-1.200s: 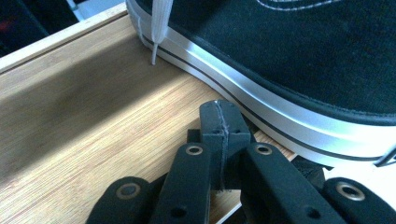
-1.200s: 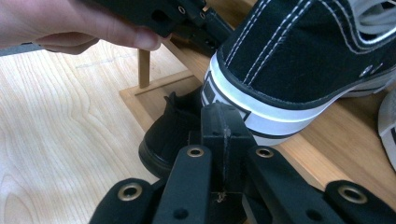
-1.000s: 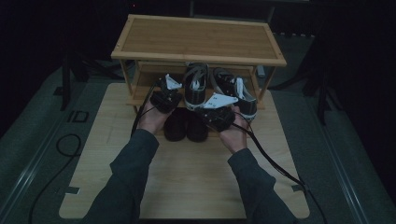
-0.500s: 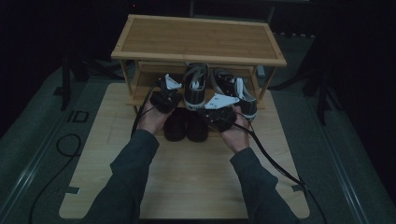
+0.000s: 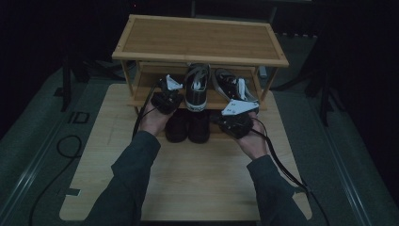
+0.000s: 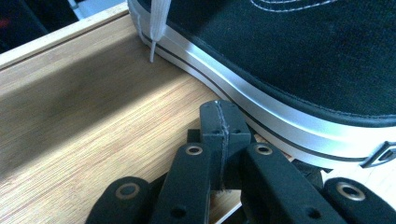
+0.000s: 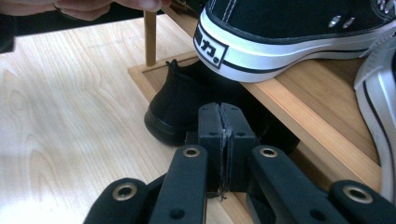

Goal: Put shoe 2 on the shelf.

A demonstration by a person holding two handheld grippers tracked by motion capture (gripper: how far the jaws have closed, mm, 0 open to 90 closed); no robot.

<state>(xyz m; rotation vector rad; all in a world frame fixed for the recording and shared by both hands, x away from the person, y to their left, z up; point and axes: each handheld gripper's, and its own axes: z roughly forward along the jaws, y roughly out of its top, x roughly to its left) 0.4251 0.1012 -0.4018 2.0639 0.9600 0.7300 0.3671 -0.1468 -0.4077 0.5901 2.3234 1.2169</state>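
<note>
At the far edge of the pale wooden surface (image 5: 188,174) stands a two-tier bamboo shoe rack (image 5: 200,40), its broad top shelf bare and its lower shelf carrying shoes. On that lower shelf, near the middle, sits a black canvas sneaker with white sole and white laces (image 5: 196,87), heel toward the person; just to its right lies a second black-and-white lace-up sneaker (image 5: 230,84), angled toward the rack's right post. Below the lower shelf's front edge, on the surface itself, a pair of plain black low shoes (image 5: 188,126) stands side by side, between the two hands.

The left tongs (image 5: 165,96) are held at the left part of the lower shelf, just beside the middle sneaker. In the left gripper view the left tongs (image 6: 219,128) have their black jaws pressed together with nothing between them, tips over the bamboo shelf board and right up against the sneaker's white sole wall; whether they touch it I cannot tell. A white lace end hangs at the shelf's back.

The right tongs (image 5: 235,120) sit near the front right of the rack, just right of the black shoes. In the right gripper view the right tongs (image 7: 220,126) are likewise closed together and empty, pointing at the heel of the nearer black shoe beneath the shelf edge, with the sneaker's labelled heel overhead.
</note>
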